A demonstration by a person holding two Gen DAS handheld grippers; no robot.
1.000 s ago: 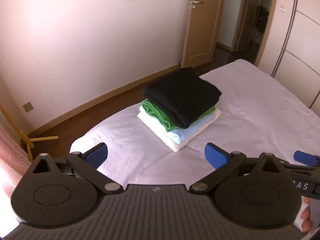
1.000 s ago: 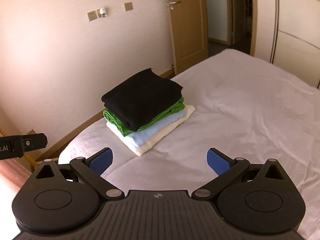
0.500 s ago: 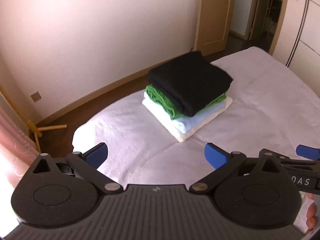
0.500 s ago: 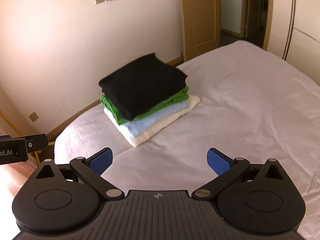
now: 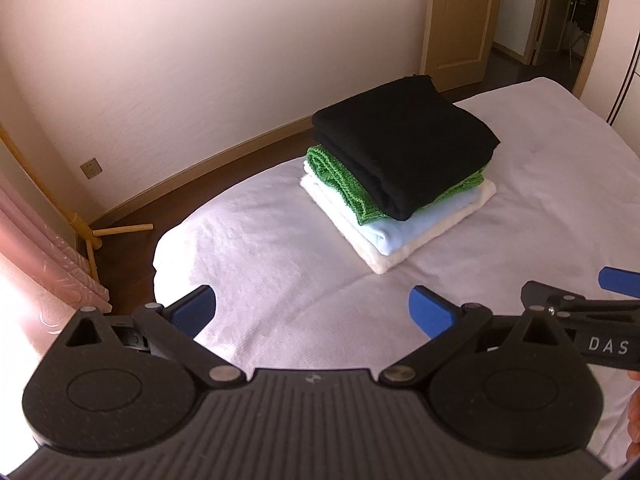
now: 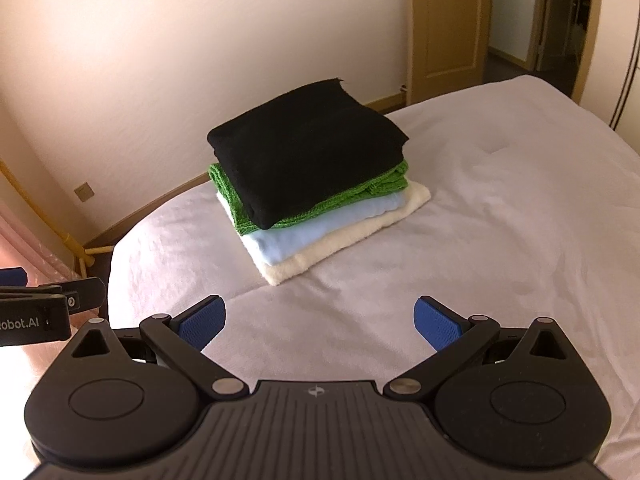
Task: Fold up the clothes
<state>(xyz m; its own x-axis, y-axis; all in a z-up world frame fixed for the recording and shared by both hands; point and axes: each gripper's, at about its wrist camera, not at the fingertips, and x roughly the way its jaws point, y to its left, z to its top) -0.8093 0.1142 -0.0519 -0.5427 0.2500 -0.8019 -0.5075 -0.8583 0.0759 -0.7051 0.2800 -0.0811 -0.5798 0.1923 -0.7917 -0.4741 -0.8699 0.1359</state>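
I'm holding both claws over the bed [image 5: 280, 248], w/ nothing in either. The bed sheet is spreading out below and ahead of me, lightly wrinkled, bare around the pile as far as I'm seeing.

The stack [image 5: 400, 184] is sitting ahead of both claws, well apart from the tips: a bit right of centre from the L claw [image 5: 312, 312], a bit left of centre from the R claw [image 6: 320, 318]. Four pcs, all folded flat and squared up. Bottom to top: cream [image 6: 344, 236], blue [image 6: 320, 228], green [image 6: 384, 184], black [image 6: 304, 152]. Each upper pc is sitting a little smaller than the one under it, edges roughly lined up. Black one is showing a small tag or corner poking up at its far edge.

L claw: jaws standing wide apart, pinching nothing. R claw: same, spread wide, empty.

Progress, as I'm judging it: the clothes in view are already lying folded and stacked, which is what the task wants. No loose or unfolded pc is showing in either view. Whether more is waiting outside the views, I can't tell.
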